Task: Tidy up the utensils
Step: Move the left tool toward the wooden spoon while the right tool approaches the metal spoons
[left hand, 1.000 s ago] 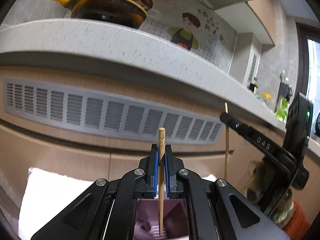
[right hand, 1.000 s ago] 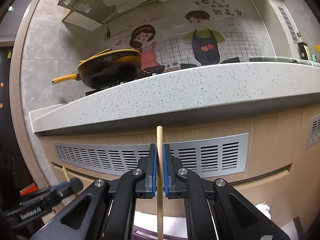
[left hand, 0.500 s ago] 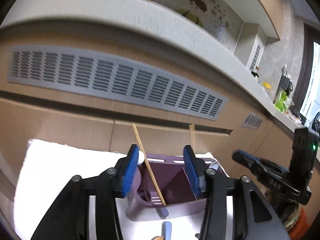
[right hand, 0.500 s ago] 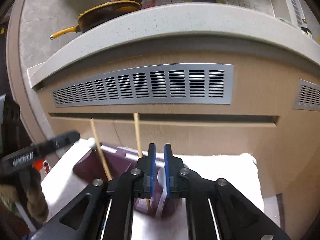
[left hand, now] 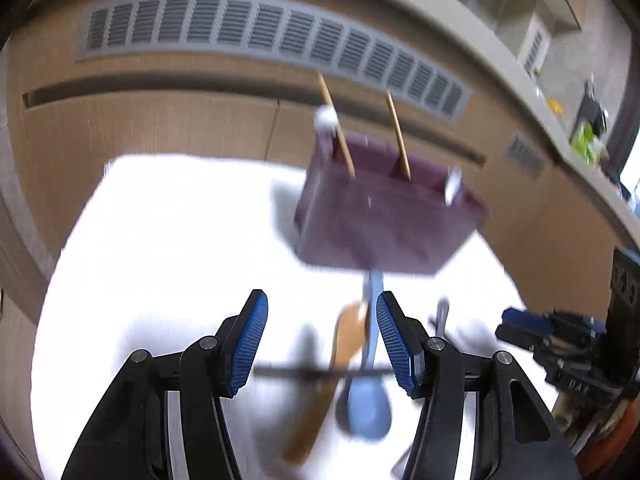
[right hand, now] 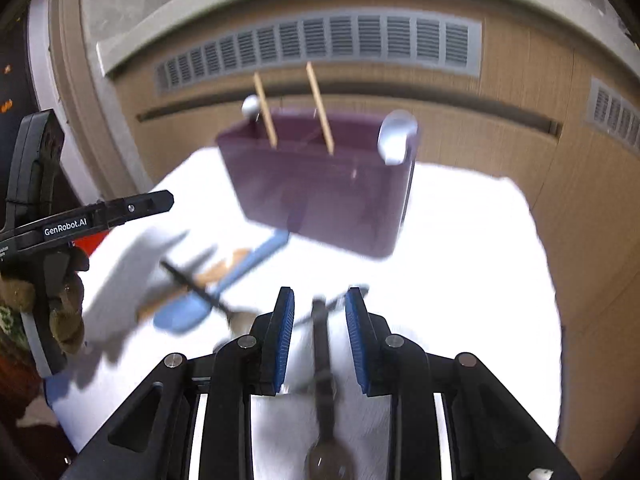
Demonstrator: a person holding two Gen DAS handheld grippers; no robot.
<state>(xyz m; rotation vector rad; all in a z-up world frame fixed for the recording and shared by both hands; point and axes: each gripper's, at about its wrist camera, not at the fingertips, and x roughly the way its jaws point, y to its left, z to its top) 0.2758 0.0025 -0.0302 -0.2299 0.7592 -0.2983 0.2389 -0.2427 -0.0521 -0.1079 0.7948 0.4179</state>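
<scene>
- Left wrist view: my left tongs [left hand: 322,340] are spread wide with nothing in them, hanging over the white cloth [left hand: 160,248] that covers the tabletop.
- Same view: between the blue pads I can see a blue spoon [left hand: 370,404] lying bowl toward me, a wooden spoon [left hand: 340,352] just beside it and overlapping, and a thin black utensil [left hand: 296,370] lying crosswise over both. All pretty blurry.
- Further back sits the purple caddy [left hand: 380,224] with two chopsticks [left hand: 340,136] standing tilted in it, plus white round-ended pieces at its left and right corners. The right tongs [left hand: 536,324] poke in at the right edge.
- Right wrist view: my right tongs [right hand: 320,334] are partly open, nothing pinched. A dark-handled spoon [right hand: 324,380] lies on the cloth in the gap between the pads, and I can't tell if it's touching either one.
- Same view: the caddy [right hand: 320,192] is straight ahead, chopsticks [right hand: 320,108] leaning left. The blue spoon [right hand: 224,284] pile is off to the left, near the left tongs [right hand: 132,208].
</scene>
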